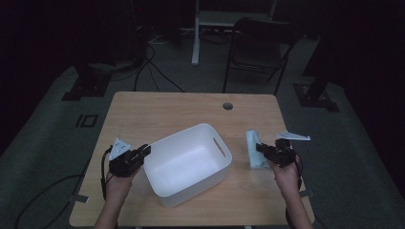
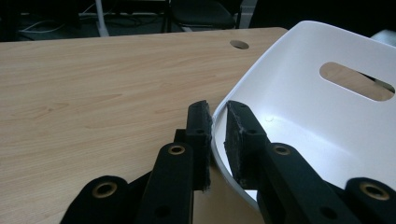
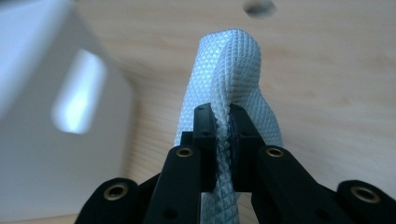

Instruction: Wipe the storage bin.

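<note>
A white plastic basket (image 1: 187, 164) with a slot handle sits in the middle of the wooden table (image 1: 157, 109). My left gripper (image 1: 144, 151) is shut on its left rim; in the left gripper view the rim (image 2: 219, 116) runs between the two pads of that gripper (image 2: 217, 122). To the right of the basket a pale blue textured cloth (image 1: 253, 149) hangs folded over my right gripper (image 1: 260, 148), which is shut on it. In the right gripper view the cloth (image 3: 233, 74) is pinched between the pads of the right gripper (image 3: 222, 122) and is lifted off the table.
A round cable hole (image 1: 228, 106) is in the table's far side. Beyond the table stand a black folding chair (image 1: 260, 47) and a white desk leg (image 1: 196, 33) on a dark floor with cables.
</note>
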### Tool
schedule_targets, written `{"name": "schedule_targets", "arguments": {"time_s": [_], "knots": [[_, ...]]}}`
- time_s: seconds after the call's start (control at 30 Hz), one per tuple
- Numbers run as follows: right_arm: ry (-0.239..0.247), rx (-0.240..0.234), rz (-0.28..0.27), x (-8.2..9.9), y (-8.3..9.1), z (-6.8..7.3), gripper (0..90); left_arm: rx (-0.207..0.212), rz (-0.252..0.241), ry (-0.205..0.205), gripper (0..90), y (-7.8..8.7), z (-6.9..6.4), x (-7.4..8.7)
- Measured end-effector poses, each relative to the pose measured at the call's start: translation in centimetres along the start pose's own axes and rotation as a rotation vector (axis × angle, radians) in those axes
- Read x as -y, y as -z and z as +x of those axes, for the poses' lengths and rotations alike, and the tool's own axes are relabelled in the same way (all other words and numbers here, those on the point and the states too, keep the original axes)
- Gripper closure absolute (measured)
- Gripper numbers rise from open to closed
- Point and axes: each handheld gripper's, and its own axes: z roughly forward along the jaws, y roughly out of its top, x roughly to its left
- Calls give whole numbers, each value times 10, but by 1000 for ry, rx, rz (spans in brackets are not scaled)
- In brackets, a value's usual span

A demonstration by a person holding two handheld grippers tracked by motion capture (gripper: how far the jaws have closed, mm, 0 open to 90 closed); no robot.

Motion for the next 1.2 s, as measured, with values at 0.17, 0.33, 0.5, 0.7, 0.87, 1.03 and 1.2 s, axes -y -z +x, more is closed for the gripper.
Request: {"name": "schedule_targets", "arguments": {"time_s": [0.17,0.33,0.5,0.7,0.87,1.03,1.2], "knots": [[-2,-146,-57,-9,19,18,837,1,-3,0,795,-1,0,0],[-4,-246,-61,-8,16,32,837,-7,-2,-13,795,-3,0,-1],[14,-271,-44,-3,8,47,836,-5,-3,-10,795,-4,0,-1],[47,-278,-2,-1,-7,60,836,-5,0,-13,795,-4,0,-2],[44,-272,10,2,-13,62,839,-5,-1,-6,794,-4,0,-2],[12,-286,35,10,-22,59,840,-25,1,-31,793,-5,-4,-2],[5,-284,68,17,-26,58,840,-21,1,-30,790,-5,-3,-1]]}}
